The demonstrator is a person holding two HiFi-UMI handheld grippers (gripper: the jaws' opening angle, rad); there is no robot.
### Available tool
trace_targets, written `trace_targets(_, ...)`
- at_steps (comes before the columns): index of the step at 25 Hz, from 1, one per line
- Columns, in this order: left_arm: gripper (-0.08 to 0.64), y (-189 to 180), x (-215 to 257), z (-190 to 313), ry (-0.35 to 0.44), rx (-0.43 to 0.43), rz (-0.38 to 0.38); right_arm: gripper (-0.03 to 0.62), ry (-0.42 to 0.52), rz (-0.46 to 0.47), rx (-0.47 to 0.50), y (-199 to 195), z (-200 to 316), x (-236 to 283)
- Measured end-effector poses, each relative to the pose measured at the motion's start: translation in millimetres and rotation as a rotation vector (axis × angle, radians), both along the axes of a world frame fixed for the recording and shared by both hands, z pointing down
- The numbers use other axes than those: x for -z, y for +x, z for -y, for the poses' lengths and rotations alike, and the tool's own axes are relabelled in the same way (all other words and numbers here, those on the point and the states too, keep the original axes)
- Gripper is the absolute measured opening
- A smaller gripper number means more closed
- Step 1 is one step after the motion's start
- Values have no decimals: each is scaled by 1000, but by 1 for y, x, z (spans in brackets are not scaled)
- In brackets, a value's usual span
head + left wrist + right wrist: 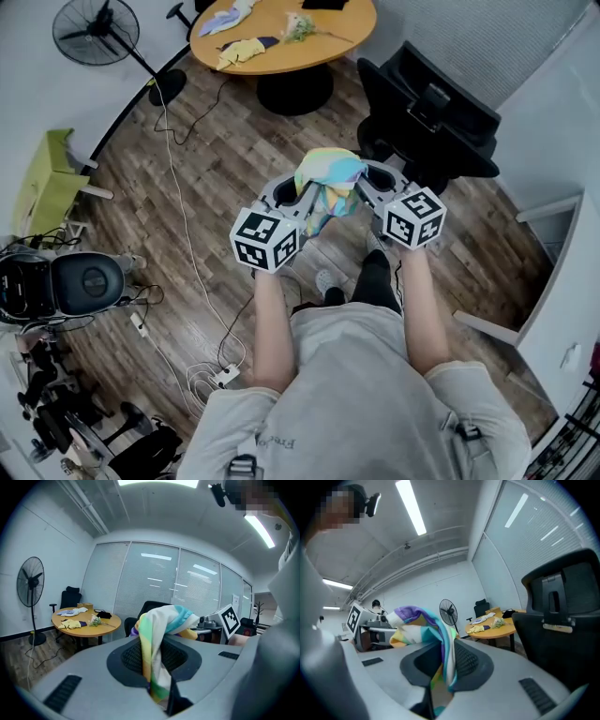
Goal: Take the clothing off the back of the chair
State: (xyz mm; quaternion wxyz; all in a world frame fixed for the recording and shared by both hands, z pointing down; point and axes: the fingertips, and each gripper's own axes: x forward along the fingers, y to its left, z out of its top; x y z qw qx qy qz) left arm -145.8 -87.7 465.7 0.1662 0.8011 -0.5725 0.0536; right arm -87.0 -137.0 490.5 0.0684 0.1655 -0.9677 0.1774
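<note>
Clothing [330, 173] pinched: left claw [307, 197], right claw [359, 192]

The left gripper [157, 667] has its jaws closed on a pastel-striped garment [161, 620], which rises in a fold and arches over to the right gripper [199, 626]. Behind the fold stands a black office chair [149, 607]. Farther left, a round wooden table [108, 622] carries scattered clothes, beside a pedestal fan [30, 585]
</note>
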Motion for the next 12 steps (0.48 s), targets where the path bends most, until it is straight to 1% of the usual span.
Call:
trace_targets(2,83,2,-8,-6,-17,5,13,67,-25,5,-24,3,-6,-7)
trace_targets(4,83,1,-16,-9,-33,11,15,67,-17,-21,-29,3,-11,-15)
trace_targets(6,83,-1,-22,-10,-49,20,-5,67,-5,-47,-30,2,-13,-21)
trace_targets(9,83,-2,-29,-14,-57,34,-62,66,4,-53,-43,1,-17,-25)
trace_targets(12,83,-1,-33,-17,-58,31,-64,66,26,-68,-65,2,-19,-27)
